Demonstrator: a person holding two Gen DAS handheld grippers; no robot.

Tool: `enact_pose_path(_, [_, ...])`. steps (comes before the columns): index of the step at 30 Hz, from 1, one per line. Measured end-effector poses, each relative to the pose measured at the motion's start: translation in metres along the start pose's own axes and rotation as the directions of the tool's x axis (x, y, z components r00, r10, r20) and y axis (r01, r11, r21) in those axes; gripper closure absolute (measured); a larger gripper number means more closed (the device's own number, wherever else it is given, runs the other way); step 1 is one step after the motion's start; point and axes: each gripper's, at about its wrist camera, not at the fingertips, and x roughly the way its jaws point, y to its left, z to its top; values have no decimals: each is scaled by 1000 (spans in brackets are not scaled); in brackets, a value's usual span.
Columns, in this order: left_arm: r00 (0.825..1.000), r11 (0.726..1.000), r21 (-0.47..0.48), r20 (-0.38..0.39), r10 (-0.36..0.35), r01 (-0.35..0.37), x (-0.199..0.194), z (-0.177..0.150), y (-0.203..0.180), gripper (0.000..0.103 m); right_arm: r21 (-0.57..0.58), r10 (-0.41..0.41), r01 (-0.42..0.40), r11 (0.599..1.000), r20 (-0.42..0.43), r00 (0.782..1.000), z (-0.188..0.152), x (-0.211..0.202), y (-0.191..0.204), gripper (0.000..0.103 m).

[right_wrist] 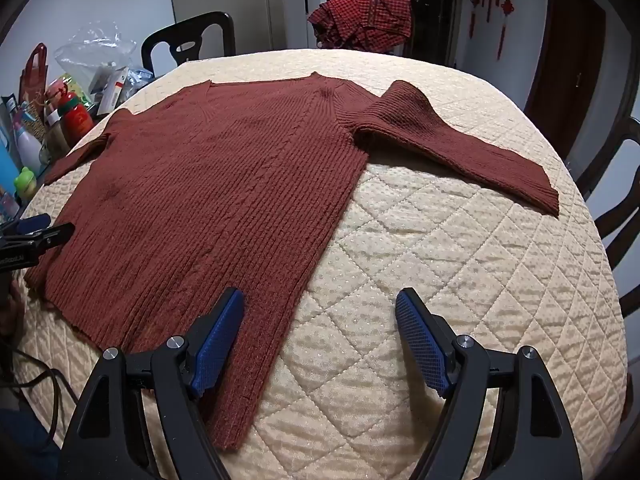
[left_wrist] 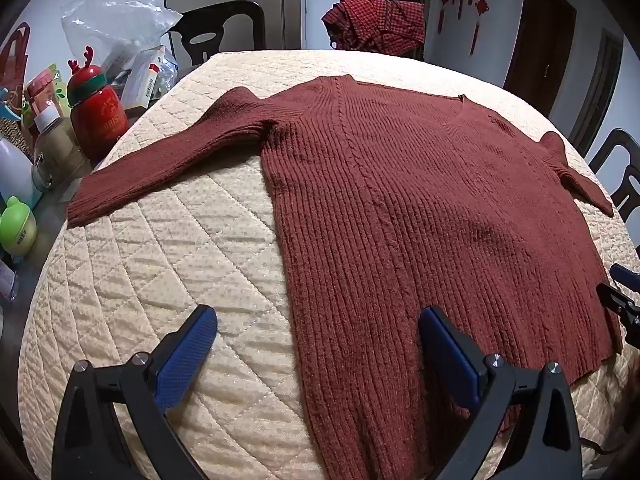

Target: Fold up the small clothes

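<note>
Left tongs (left_wrist: 316, 322) spread wide, blue textured pads apart, nothing gripped. Right tongs (right_wrist: 320, 308) likewise wide, gripping nothing.

Rust-brown ribbed knit sweater (left_wrist: 400, 208) spread flat on cream quilted cover (left_wrist: 180, 260) over the worktop, neckline far from both tongs, hem nearest. Left side edge of the sweater running between the left tongs' pads: inner pad over knit, outer pad over bare quilt. Mirror case on the right: right side edge (right_wrist: 320, 240) of the sweater between the pads, inner pad above knit, outer pad above quilt. Cannot tell whether any pad touches the cloth.

One long sleeve (left_wrist: 160, 172) stretched out ahead and to the outside of the left tongs; the other sleeve (right_wrist: 472, 152) ahead and outward of the right tongs.

Beyond the sweater, at the far rim, red checked crumpled cloth (left_wrist: 374, 24) over a chair back. Far to the outside of the left tongs, red reindeer-topped bottle (left_wrist: 98, 104) among clutter, clear plastic bag (left_wrist: 112, 20) behind.
</note>
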Motion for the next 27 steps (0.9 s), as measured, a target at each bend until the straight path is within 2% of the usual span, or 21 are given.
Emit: enact_pose_path(27, [1000, 1000, -8, 2, -5, 5, 0, 2, 0, 0, 3, 3, -3, 1000, 11, 1000, -1, 0, -1, 25])
